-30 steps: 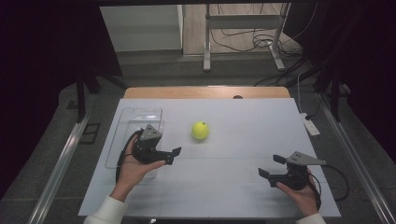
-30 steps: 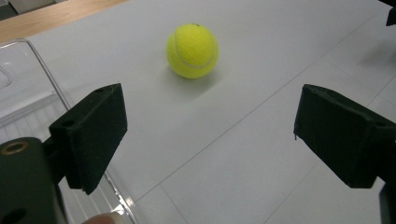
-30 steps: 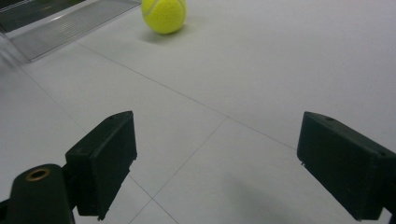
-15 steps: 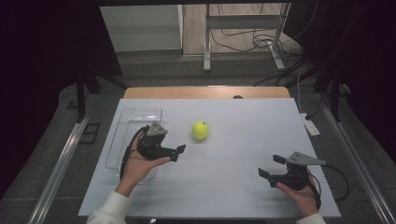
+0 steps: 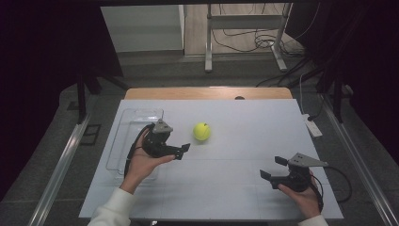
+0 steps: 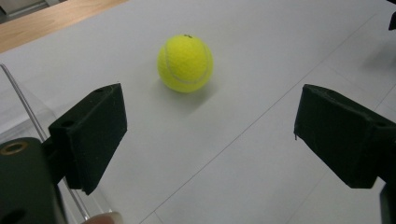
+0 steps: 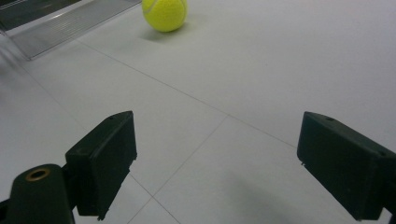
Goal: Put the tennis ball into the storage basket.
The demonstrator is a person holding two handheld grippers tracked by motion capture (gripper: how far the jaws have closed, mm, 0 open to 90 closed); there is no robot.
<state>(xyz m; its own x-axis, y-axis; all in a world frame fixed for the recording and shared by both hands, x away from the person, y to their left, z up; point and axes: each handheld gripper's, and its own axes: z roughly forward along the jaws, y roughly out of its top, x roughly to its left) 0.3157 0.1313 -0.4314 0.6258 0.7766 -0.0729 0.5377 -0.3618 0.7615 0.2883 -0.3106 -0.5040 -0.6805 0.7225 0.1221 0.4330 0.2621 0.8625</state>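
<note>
Now that the left gripper has edged closer to the tennis ball, which sits mid-table beside what seems a clear tray, its jaws gape empty, while the right gripper waits likewise spread, so grasping comes next.
</note>
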